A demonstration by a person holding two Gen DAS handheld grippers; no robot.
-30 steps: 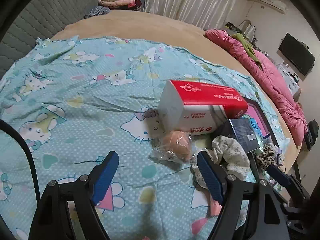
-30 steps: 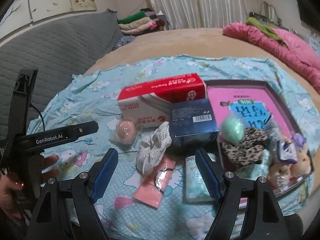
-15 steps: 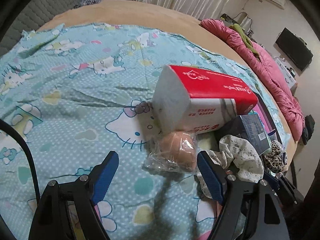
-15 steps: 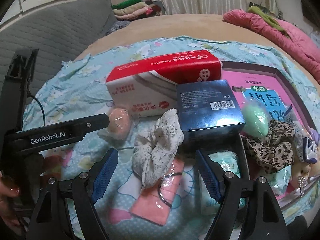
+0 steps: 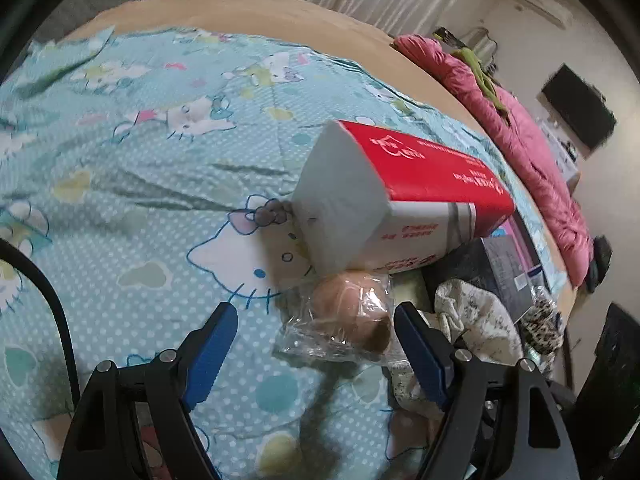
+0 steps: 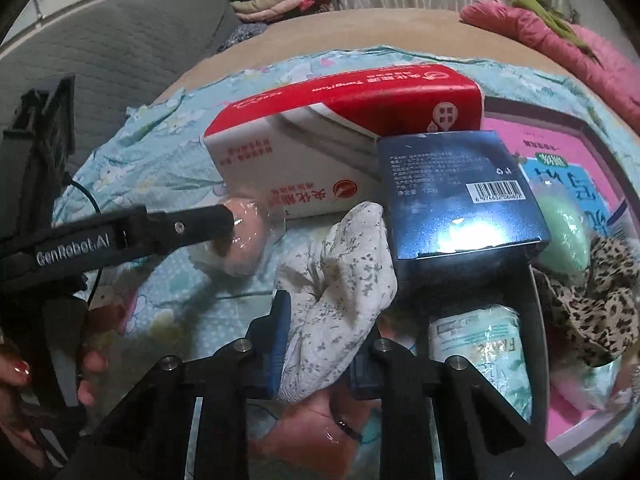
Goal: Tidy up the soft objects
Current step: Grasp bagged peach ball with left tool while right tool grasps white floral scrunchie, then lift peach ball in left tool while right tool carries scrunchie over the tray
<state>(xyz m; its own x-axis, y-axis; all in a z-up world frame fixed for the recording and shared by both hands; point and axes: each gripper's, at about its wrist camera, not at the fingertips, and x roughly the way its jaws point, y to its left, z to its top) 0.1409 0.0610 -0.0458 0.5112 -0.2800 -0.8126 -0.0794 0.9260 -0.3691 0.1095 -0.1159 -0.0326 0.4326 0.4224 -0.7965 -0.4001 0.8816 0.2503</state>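
Observation:
A peach soft ball in a clear plastic wrapper lies on the Hello Kitty sheet against a red and white tissue pack. My left gripper is open, its blue fingers either side of the ball; it also shows in the right wrist view at the ball. My right gripper is shut on a white floral scrunchie, seen too in the left wrist view.
A dark blue box leans on the tissue pack. A pink tray holds a green ball, a leopard scrunchie and a tissue packet. A pink packet lies under my right gripper. A pink quilt lies beyond.
My left gripper moved forward until its open fingers flank the peach ball. My right gripper moved forward and closed on the floral scrunchie.

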